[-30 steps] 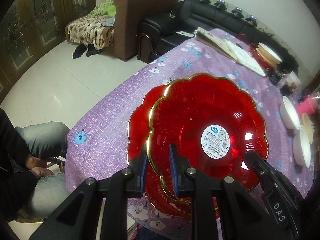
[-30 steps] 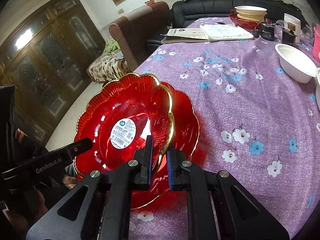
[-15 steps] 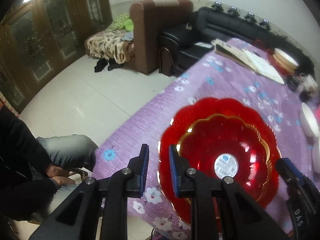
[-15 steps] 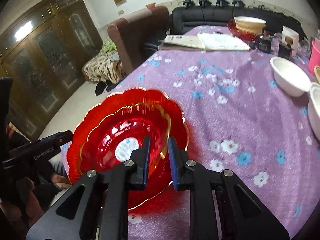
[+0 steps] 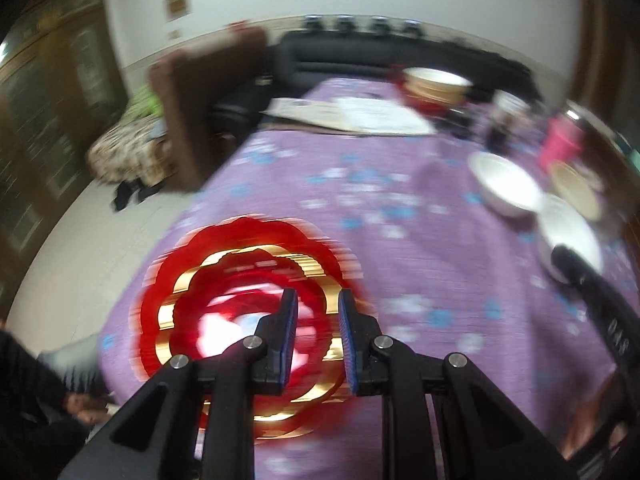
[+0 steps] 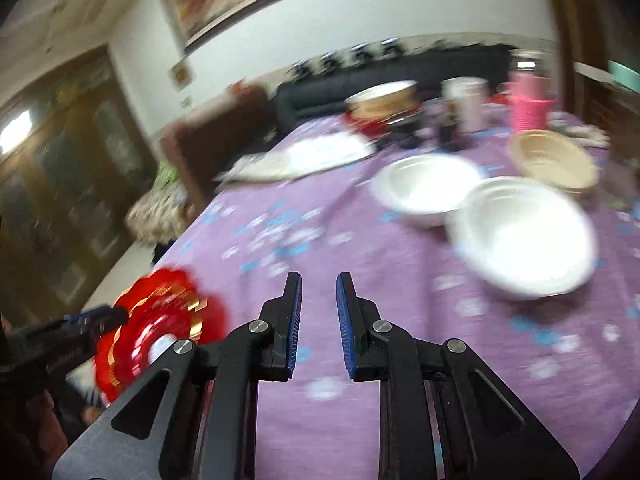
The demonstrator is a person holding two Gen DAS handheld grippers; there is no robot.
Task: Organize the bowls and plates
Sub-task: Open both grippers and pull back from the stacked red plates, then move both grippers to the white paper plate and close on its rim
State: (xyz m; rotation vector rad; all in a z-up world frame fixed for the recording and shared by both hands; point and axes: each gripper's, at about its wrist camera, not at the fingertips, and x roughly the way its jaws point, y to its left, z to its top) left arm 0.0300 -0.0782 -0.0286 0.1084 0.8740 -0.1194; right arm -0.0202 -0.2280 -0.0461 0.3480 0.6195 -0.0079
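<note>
Both views are smeared by motion blur, so fine detail is lost. In the left wrist view the left gripper (image 5: 317, 332) has its jaws parted with nothing between them; behind its left finger, toward eight o'clock, the red plates (image 5: 240, 312) lie on the purple floral tablecloth (image 5: 400, 240) near the table's edge, a smaller gold-rimmed one nested inside a larger one, their label reduced to a white glare. In the right wrist view the right gripper (image 6: 318, 320) also stands open and empty over bare cloth, the same plates low at eight o'clock and partly cut off by the gripper body. At two o'clock sit two white bowls (image 6: 520, 240), rims overlapping in the picture, though whether they touch is unclear. A tan bowl (image 6: 552, 164) lies beyond them, and a pink cup (image 6: 528, 100) and stacked dishes (image 6: 380, 100) blur together at the far end.
</note>
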